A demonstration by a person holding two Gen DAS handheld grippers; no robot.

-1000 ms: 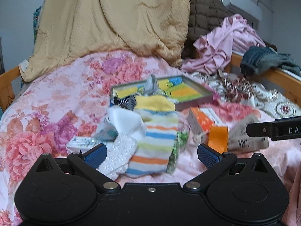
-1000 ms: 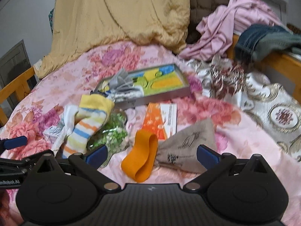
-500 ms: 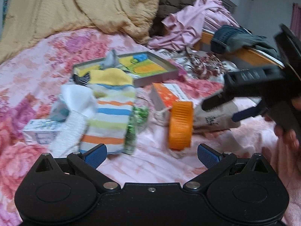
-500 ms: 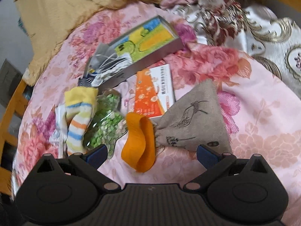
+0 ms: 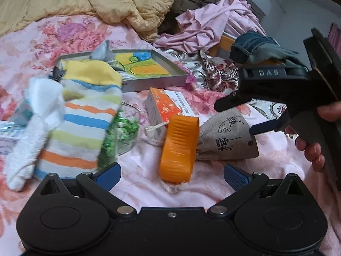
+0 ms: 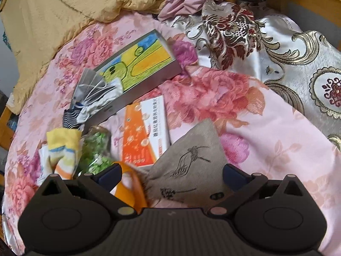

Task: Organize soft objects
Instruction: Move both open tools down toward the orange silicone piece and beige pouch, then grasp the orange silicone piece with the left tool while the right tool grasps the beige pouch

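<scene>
Left wrist view, read from the left: a white towel-like cloth and a striped sock lie heaped on the floral bedspread, partly over a bag of green bits. Behind them sits the shallow tray, which already holds a grey bundle at its near corner; that looks like the only sorting done. Further right an orange band rests against the beige drawstring pouch, with an orange box just behind. The left gripper has its fingers spread wide and holds nothing, low over the bedspread before the band. The right gripper, also spread wide and empty, is poised over the pouch with the cloth between its fingers. Judging by this, most soft items remain loose, and the pouch seems next.
</scene>
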